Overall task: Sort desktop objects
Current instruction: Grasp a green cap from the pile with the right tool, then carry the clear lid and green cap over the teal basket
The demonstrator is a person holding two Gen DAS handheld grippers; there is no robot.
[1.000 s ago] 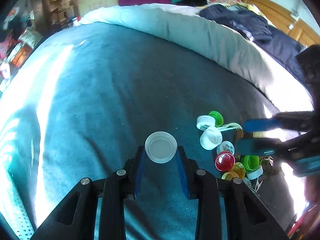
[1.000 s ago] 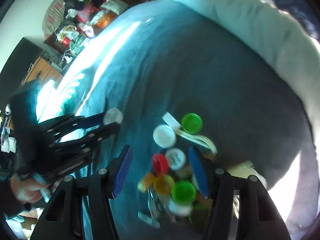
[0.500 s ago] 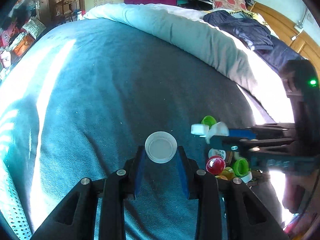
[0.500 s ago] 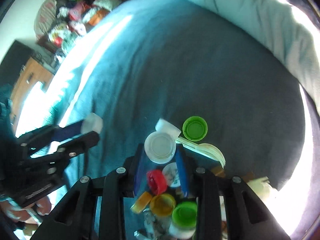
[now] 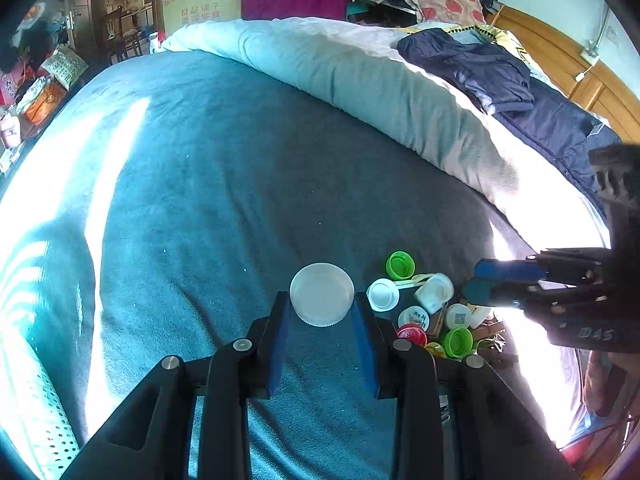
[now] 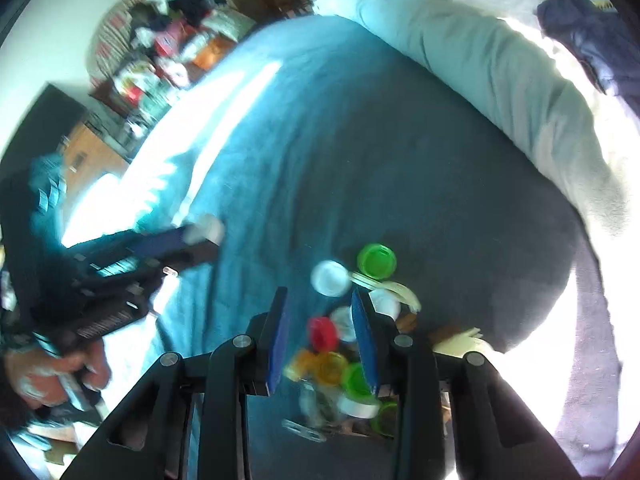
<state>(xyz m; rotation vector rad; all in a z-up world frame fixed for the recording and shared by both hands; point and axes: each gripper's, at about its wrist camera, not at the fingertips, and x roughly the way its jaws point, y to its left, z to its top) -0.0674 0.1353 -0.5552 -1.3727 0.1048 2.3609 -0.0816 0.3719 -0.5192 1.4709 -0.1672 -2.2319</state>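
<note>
Your left gripper (image 5: 322,312) pinches a white lid (image 5: 322,293) above the blue blanket (image 5: 208,200); your right gripper (image 6: 322,326), narrowly parted and holding nothing, has just closed inward over the pile of caps (image 6: 340,348).

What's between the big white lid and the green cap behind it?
Only bare blue blanket separates lid and green cap, seen in the left wrist view.
</note>
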